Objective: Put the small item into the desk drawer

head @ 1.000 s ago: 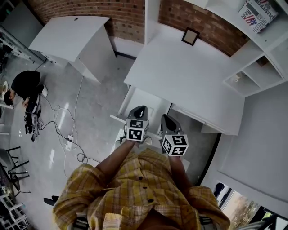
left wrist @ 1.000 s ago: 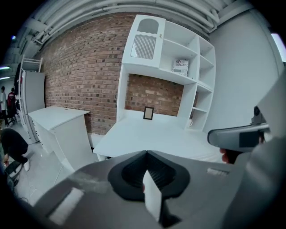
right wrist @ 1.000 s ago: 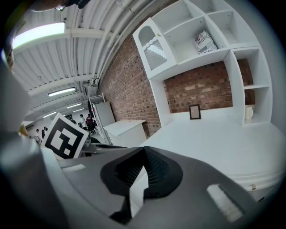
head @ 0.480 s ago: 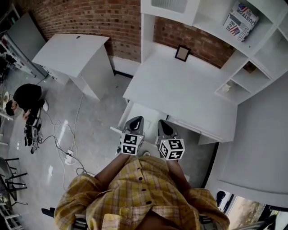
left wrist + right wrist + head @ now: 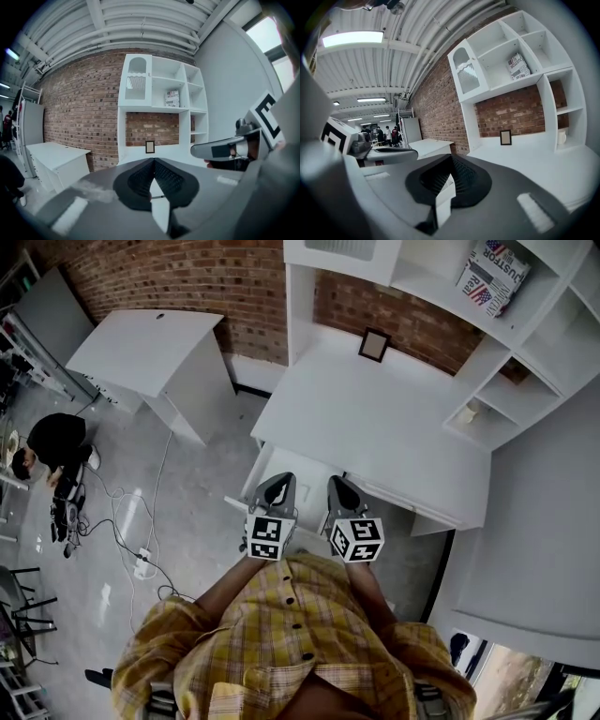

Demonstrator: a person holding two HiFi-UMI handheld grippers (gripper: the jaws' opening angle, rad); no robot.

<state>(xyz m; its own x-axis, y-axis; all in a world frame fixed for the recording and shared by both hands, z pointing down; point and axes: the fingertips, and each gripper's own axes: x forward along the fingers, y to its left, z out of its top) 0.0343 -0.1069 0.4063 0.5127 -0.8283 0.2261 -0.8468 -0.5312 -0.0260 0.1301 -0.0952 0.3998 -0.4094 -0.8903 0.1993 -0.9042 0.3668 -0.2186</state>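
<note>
head view: the left tool (image 5: 278,486) and the right tool (image 5: 339,491) are held side by side, close but apart, in front of a person in a yellow plaid shirt (image 5: 281,643). both hang over the open drawer (image 5: 298,465), which stands out from under the front edge of the white tabletop (image 5: 375,418). a picture frame (image 5: 374,344) stands upright at the back of the tabletop against the brick wall (image 5: 187,277). a small pale item (image 5: 469,412) sits in a low cubby of the shelf unit (image 5: 525,352), well apart from the drawer. a printed box (image 5: 492,273) lies on a higher shelf. off to the left, another person (image 5: 52,437) crouches on the floor near some cables (image 5: 141,521).

left gripper view: the left tool (image 5: 153,160) has its jaws together at the tips, with nothing between them. the frame (image 5: 150,146) shows just above the tips.

right gripper view: the right tool (image 5: 450,158) also has its tips meeting. a white shape shows in the gap behind them; what it is cannot be told. the small pale item (image 5: 561,136) stands in the cubby on the right.
</note>
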